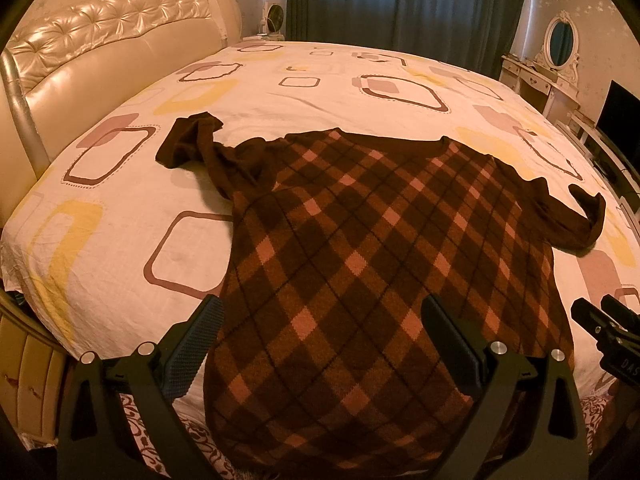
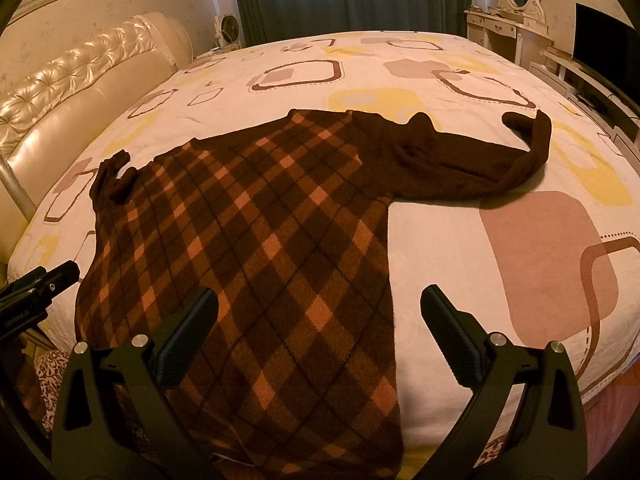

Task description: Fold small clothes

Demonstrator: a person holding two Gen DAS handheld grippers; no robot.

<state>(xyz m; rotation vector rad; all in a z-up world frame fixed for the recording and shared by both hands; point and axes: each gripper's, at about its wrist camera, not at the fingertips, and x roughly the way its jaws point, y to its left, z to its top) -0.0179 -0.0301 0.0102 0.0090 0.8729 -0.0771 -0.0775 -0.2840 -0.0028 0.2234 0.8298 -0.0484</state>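
A brown argyle sweater (image 1: pixel 360 248) lies spread flat on the bed (image 1: pixel 132 208), hem toward me and hanging over the near edge, plain brown sleeves out to each side. It also shows in the right wrist view (image 2: pixel 260 248). My left gripper (image 1: pixel 320 316) is open and empty above the sweater's lower left part. My right gripper (image 2: pixel 320 308) is open and empty above the sweater's lower right edge. The left sleeve (image 1: pixel 192 144) is crumpled. The right sleeve (image 2: pixel 500 160) bends back at the cuff.
A padded cream headboard (image 1: pixel 104 52) runs along the left. Dark curtains (image 1: pixel 400 0) hang behind the bed. A white dressing table with an oval mirror (image 1: pixel 556 64) and a dark screen (image 1: pixel 618 112) stand at the right. The patterned sheet (image 2: pixel 520 260) lies bare around the sweater.
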